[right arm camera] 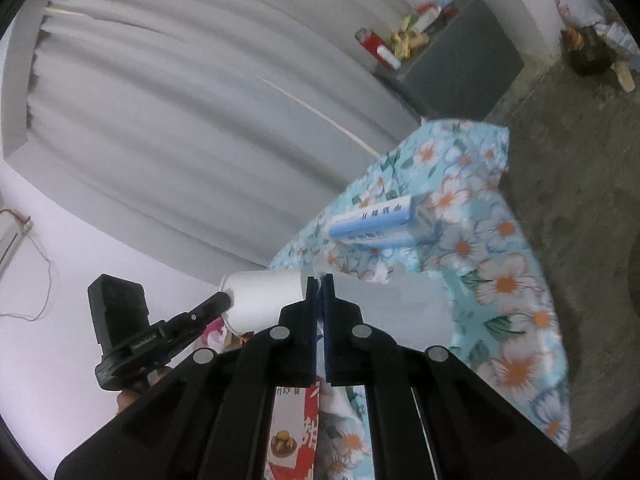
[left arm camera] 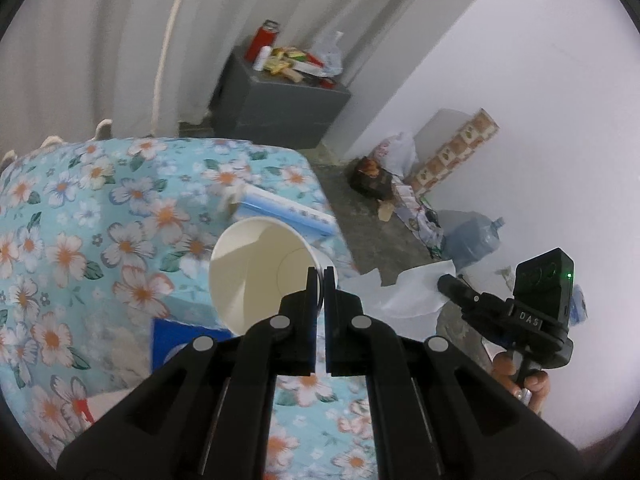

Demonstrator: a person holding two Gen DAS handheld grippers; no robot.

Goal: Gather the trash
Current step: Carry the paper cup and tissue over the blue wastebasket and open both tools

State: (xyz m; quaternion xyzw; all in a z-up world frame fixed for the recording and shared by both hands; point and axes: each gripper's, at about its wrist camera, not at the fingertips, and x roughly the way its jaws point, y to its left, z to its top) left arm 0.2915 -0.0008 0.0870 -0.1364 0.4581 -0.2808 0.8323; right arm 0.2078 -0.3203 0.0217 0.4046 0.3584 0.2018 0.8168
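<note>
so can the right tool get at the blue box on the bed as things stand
Probably yes. The blue box lies in the open on the floral sheet, with nothing over it, ahead of the right tool. But that tool is shut, seemingly on something thin and clear, so it must empty and open first.

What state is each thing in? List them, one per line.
left gripper: shut on cup rim.
cup: empty, held sideways.
right gripper: shut on white sheet.
white sheet: crumpled, held.
blue box: lying flat on table.
jug: lying on floor.
</note>
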